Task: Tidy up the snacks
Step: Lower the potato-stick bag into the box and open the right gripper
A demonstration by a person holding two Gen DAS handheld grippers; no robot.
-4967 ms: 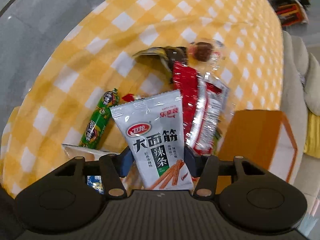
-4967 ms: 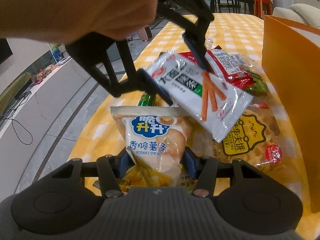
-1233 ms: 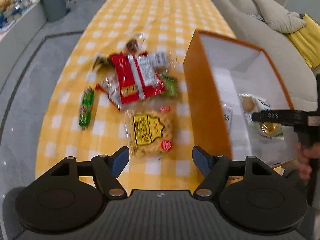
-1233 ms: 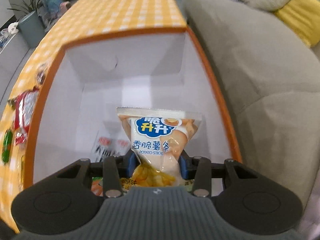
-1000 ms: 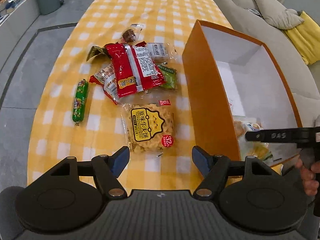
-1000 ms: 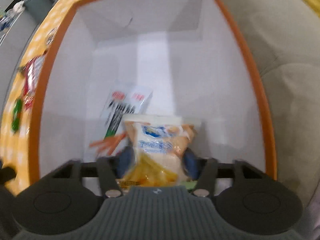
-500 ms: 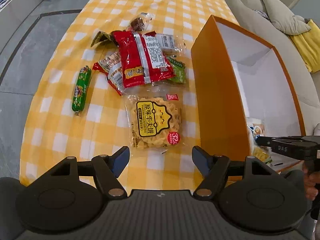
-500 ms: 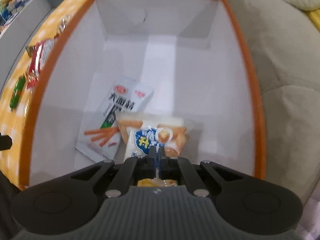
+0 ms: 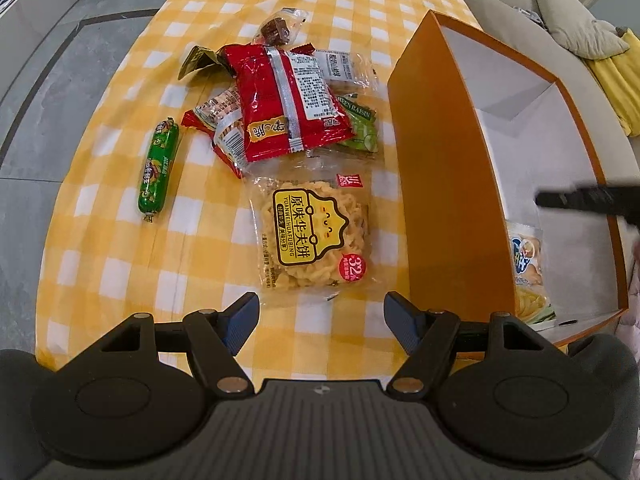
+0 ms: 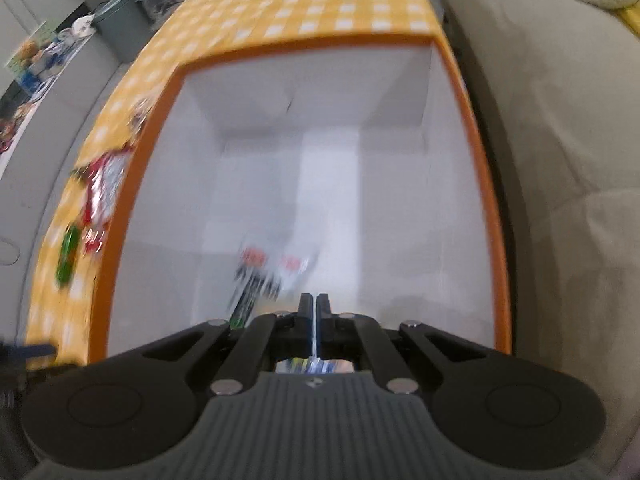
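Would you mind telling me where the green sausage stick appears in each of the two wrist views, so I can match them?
Left wrist view: the green sausage stick lies on the checked cloth at centre-left, left of the snack pile.
Right wrist view: it is a blurred green streak at the far left edge, outside the box.
Shared landmark: the orange box, lying to the right of the stick in both views.
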